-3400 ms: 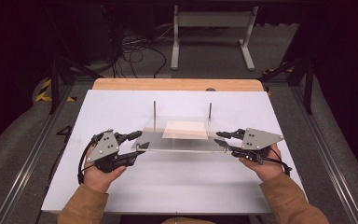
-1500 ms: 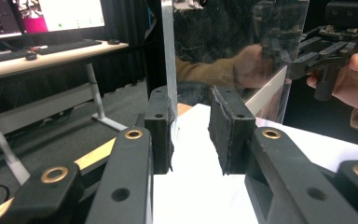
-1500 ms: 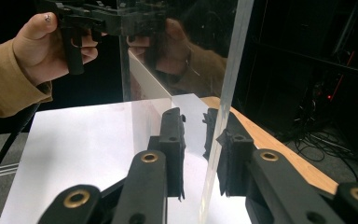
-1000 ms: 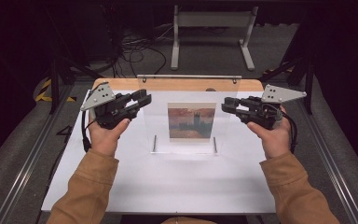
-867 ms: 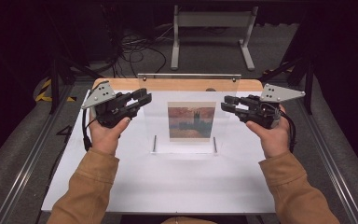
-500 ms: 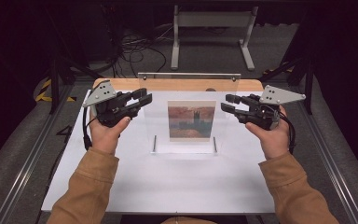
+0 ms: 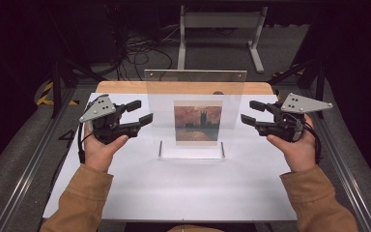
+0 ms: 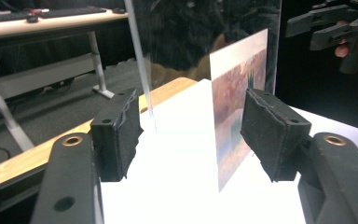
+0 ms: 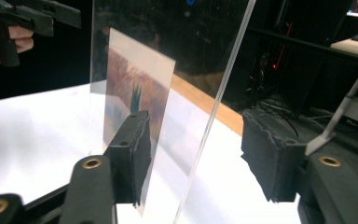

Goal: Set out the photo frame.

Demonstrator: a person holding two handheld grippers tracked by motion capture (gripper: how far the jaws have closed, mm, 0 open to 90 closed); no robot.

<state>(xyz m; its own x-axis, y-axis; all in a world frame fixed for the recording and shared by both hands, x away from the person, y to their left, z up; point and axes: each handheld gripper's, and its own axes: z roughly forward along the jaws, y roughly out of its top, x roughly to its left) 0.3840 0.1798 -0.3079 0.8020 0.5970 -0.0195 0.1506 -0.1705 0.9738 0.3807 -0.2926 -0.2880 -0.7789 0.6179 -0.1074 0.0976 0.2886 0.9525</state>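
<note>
Left claw (image 8: 191, 135) view: desk (image 8: 37, 21) behind frame (image 8: 242, 70).

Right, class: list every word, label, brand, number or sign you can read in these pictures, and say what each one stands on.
None can be read.
The picture in the clear upright frame: a painted scene, no lettering visible.
The grey plates on the left gripper and right gripper: holes, no markings.
The keyboard on the far desk: keys too small and blurred to read.
</note>
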